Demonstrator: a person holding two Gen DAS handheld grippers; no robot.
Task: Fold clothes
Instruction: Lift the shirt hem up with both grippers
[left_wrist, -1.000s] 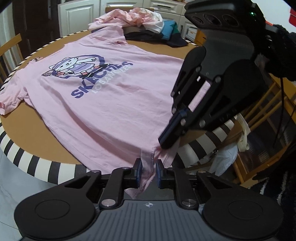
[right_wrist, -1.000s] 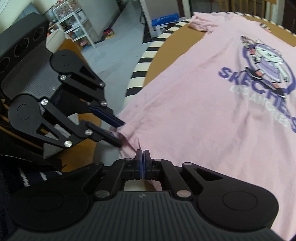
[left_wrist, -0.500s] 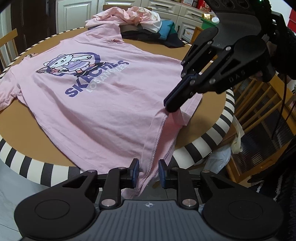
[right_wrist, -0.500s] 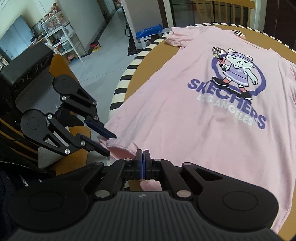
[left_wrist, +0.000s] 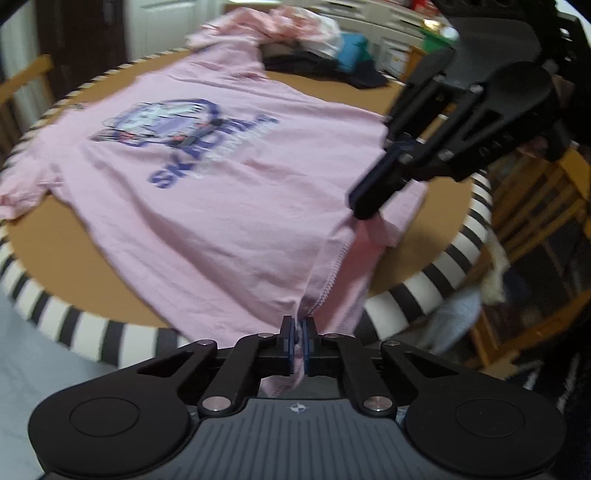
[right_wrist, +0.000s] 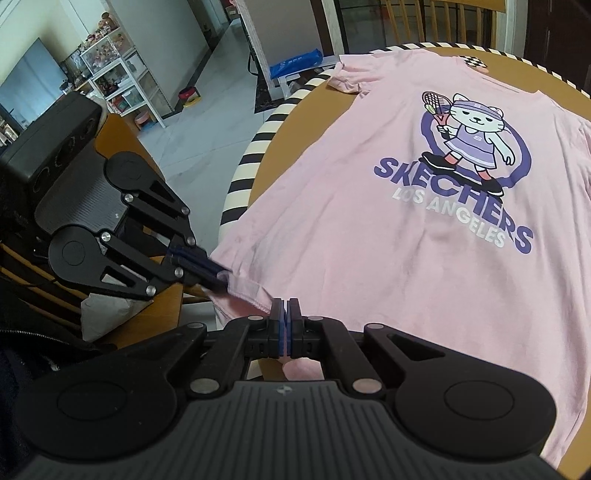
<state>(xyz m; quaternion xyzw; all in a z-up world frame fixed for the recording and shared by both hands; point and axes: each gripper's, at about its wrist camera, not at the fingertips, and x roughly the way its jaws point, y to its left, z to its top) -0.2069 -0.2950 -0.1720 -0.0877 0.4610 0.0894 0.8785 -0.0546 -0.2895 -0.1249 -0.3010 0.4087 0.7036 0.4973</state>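
Pink t-shirt lies flat, print up, on round table. Left gripper clamped on bottom hem at table edge. Right gripper pinched on same hem just beside it, angled down.

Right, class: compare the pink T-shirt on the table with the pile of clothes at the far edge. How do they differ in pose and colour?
The pink T-shirt lies spread flat, print up; the pile of clothes is heaped and crumpled. The T-shirt is one colour with a purple print; the pile mixes pink, white, teal and dark pieces. The T-shirt's hem is pinched by both the left gripper and the right gripper; nothing holds the pile. Both rest on the striped-edged table.
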